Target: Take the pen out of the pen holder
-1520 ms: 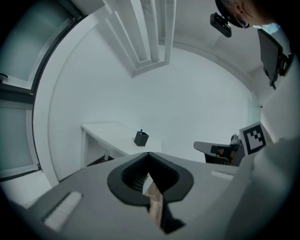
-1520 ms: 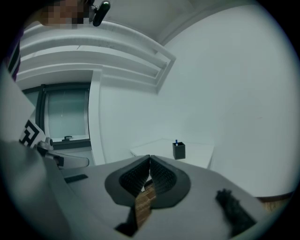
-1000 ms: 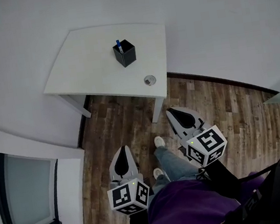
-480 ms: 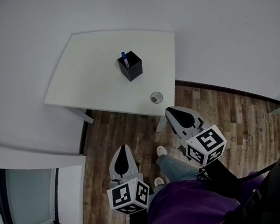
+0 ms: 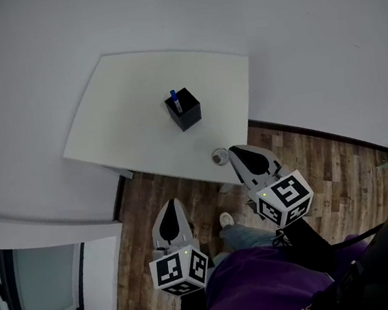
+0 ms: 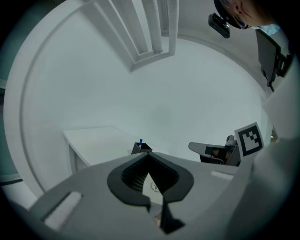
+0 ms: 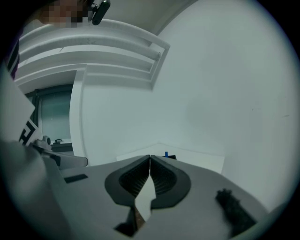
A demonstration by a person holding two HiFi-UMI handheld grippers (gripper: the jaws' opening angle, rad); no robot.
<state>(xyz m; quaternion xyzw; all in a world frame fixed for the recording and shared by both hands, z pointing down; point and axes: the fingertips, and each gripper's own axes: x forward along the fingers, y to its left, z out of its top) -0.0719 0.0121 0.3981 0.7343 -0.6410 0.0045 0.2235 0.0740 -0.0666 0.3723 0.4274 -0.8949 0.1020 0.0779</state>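
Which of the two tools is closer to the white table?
The right tool: its tip is at the front edge of the table, while the left tool hangs farther back over the wooden floor.

Seems I stand in plain office room: white desk with pen holder, bare white walls, wood-plank floor, dark-framed glass panel at side.
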